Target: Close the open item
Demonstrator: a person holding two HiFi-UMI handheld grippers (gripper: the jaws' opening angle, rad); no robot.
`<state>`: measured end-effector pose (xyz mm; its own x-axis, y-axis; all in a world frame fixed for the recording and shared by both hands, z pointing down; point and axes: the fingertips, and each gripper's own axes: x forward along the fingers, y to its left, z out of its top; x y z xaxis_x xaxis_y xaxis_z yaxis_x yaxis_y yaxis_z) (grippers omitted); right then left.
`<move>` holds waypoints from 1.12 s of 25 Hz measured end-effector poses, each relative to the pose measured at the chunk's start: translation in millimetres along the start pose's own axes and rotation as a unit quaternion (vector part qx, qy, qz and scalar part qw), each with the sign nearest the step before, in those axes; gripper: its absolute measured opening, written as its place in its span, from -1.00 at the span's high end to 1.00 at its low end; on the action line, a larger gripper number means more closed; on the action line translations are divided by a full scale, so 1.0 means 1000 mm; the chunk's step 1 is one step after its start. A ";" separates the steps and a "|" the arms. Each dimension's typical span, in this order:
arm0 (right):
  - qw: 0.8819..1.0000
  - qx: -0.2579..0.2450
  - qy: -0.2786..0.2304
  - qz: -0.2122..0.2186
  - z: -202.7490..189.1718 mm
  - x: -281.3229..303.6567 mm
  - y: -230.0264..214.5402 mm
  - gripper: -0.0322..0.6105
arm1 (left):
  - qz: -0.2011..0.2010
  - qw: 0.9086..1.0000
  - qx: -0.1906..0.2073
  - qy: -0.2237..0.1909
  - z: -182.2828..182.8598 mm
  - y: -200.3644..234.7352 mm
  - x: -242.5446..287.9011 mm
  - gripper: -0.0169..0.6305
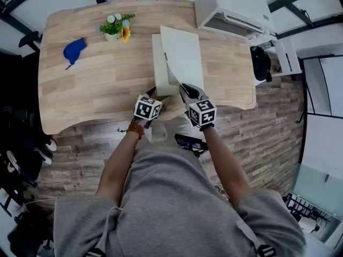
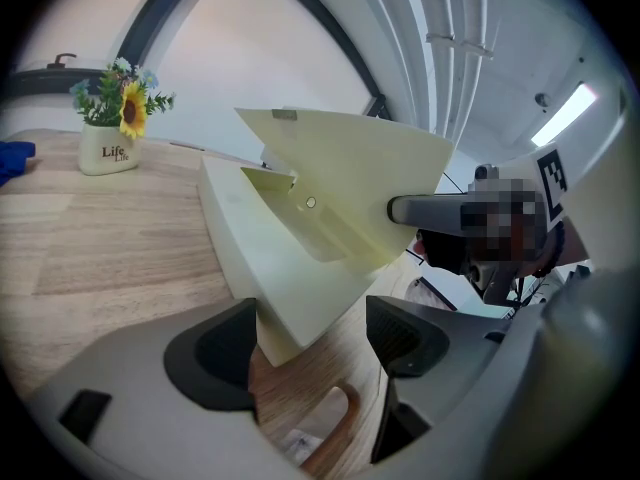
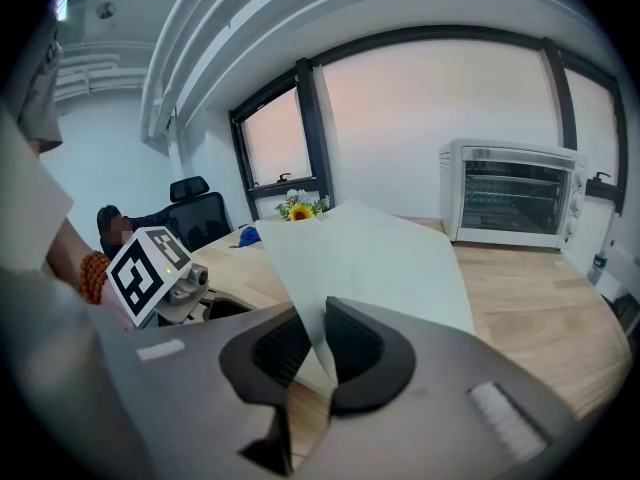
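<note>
Jaws of my right gripper are nearly together, pinching the lid by its near edge. My left gripper stands open, straddling the box's near corner. I'd lower the lid slowly along its own arc with a light pinch, letting go only once it lies flat.
</note>
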<state>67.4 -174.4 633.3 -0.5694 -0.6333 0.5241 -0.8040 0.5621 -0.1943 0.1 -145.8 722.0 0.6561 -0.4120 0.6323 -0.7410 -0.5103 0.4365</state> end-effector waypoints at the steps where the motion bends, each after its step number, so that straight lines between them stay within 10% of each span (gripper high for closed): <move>1: 1.000 -0.001 0.002 0.000 -0.001 0.001 0.000 0.76 | 0.000 1.000 0.000 0.000 0.000 0.000 0.000 -0.09; 19: 0.997 -0.021 0.067 0.009 -0.028 0.025 0.009 0.73 | -0.017 1.000 -0.019 -0.002 -0.001 0.005 -0.002 -0.09; 28: 0.992 -0.052 0.106 0.033 -0.045 0.033 0.028 0.71 | -0.042 0.975 -0.196 -0.092 0.019 0.054 -0.042 0.05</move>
<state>34.0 -155.7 683.0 -0.5617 -0.4737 0.6783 -0.7383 0.6571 -0.1524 -64.8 -170.8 706.7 0.7041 -0.5287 0.4740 -0.6583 -0.2356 0.7149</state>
